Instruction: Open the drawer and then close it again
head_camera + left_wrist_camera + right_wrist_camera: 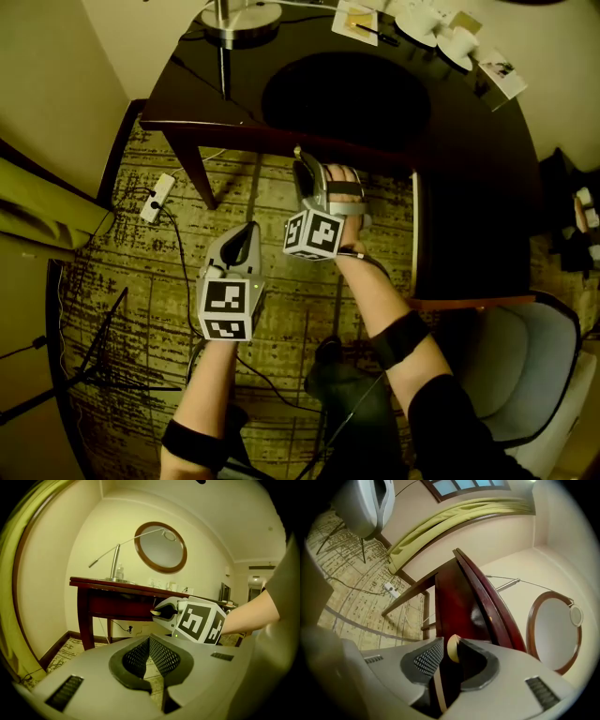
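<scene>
A dark red-brown desk [469, 187] has a drawer [272, 141] under its front edge; the drawer front [119, 607] looks flush with the frame. My right gripper [300, 161] reaches up to that front and is shut on the small pale drawer knob [453, 648], which sits between its pads. In the left gripper view the right gripper [157, 612] shows with the knob at its tips. My left gripper [249, 228] hangs lower and to the left, apart from the desk, its jaws [149, 641] shut with nothing between them.
A lamp base [242, 19], cups [422, 21] and papers stand on the desk top. A grey chair [530, 375] is at the right. Cables, a power strip [157, 197] and tripod legs [84, 366] lie on the patterned carpet. A round mirror [161, 548] hangs above the desk.
</scene>
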